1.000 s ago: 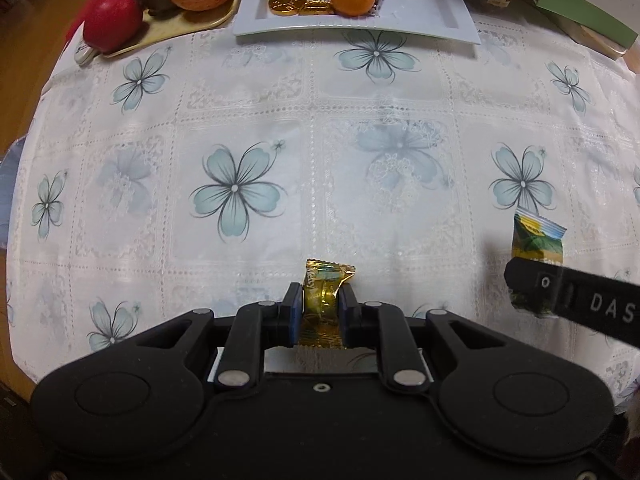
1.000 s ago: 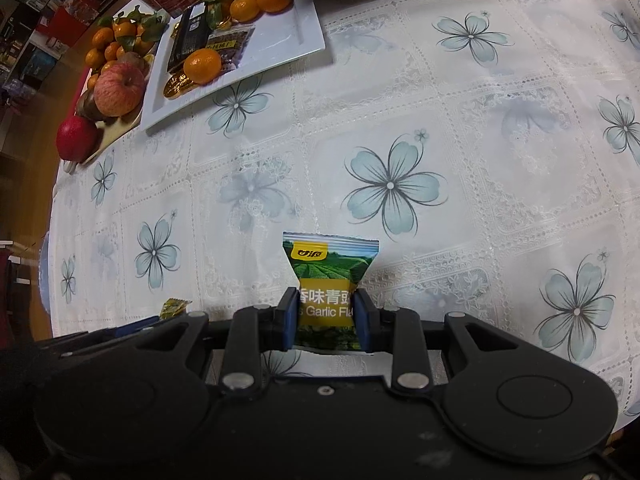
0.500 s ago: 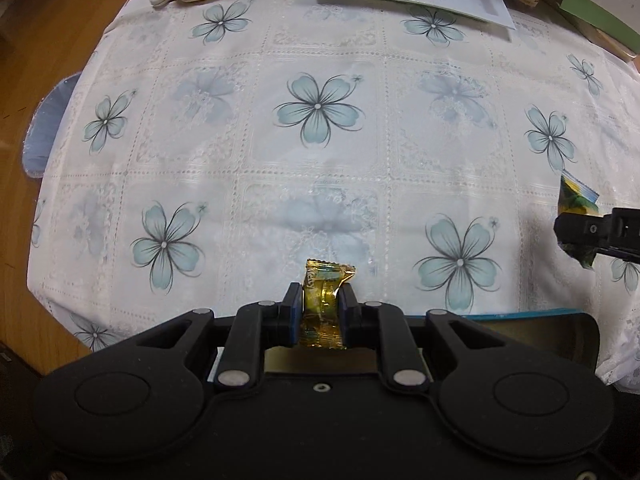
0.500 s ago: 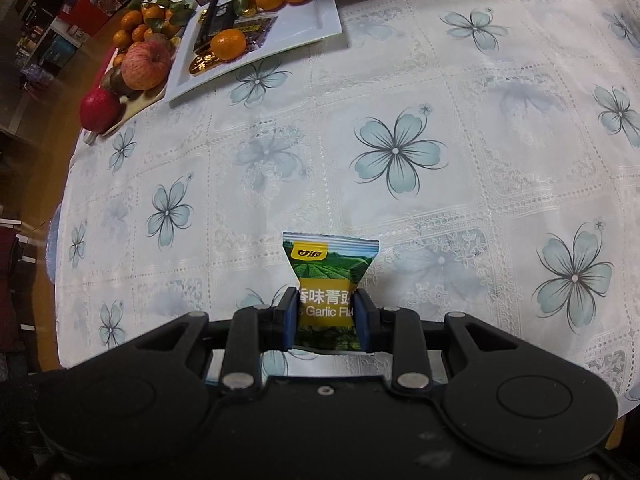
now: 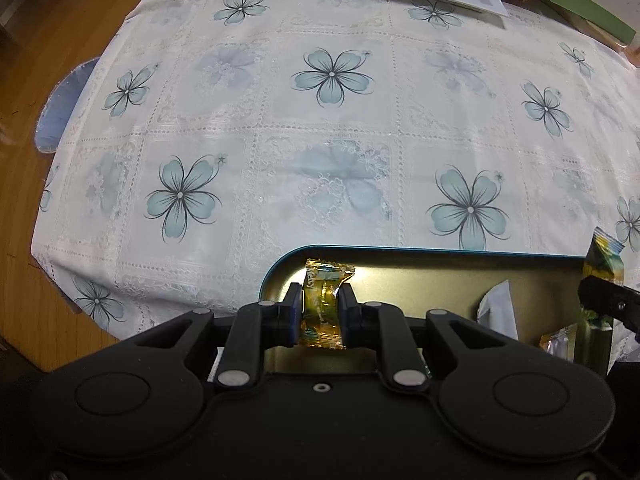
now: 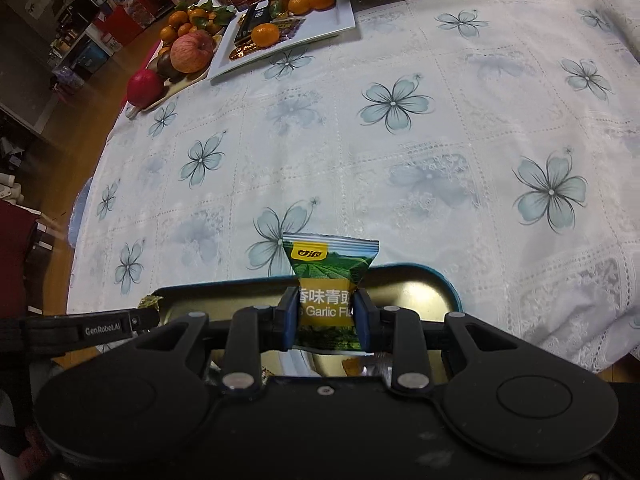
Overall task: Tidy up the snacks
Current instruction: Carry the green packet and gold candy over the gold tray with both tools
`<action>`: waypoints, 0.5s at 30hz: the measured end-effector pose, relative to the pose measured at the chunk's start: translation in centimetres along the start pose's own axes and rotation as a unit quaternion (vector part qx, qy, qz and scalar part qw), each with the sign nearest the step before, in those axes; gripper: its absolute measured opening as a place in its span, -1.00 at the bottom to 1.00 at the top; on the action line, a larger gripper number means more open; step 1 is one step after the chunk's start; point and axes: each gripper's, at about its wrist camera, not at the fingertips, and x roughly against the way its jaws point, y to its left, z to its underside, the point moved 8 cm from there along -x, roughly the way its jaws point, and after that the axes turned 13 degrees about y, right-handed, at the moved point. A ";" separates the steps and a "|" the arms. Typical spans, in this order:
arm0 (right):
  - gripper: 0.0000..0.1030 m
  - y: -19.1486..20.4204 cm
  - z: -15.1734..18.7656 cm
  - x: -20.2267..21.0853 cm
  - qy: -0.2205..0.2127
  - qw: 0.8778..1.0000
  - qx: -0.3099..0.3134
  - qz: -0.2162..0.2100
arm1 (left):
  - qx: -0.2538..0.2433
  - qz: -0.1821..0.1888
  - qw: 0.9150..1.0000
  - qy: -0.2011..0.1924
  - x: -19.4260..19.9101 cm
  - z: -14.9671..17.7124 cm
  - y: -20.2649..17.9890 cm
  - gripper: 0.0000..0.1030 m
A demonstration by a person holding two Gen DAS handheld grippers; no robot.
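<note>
My left gripper (image 5: pixel 321 312) is shut on a gold-wrapped candy (image 5: pixel 325 304), held above the left end of a teal-rimmed tin (image 5: pixel 440 251) with a gold inside. My right gripper (image 6: pixel 326 316) is shut on a green garlic snack packet (image 6: pixel 329 280), above the same tin (image 6: pixel 450 282) near the table's front edge. In the left wrist view the right gripper (image 5: pixel 604 300) and its packet (image 5: pixel 605 256) show at the right edge. The left gripper (image 6: pixel 138 320) pokes in at the left of the right wrist view. Several wrapped snacks (image 5: pixel 558 342) lie inside the tin.
A white flowered tablecloth (image 5: pixel 332 140) covers the table. At the far edge stand a white plate (image 6: pixel 320 24) with tangerines and gold coins, and a tray (image 6: pixel 180 82) of apples and other fruit. Boxes and bags (image 5: pixel 592 8) sit at the back right. Wooden floor (image 5: pixel 48 40) lies left.
Both grippers have drawn back towards the table's near edge with their snacks still held. The tin has come into view beneath them; the fruit and plate have receded.
</note>
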 end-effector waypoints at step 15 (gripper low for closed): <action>-0.40 0.3 0.6 -2.0 0.017 0.999 0.012 0.027 | -0.015 0.021 0.999 0.023 -3.0 0.4 -0.3 -0.52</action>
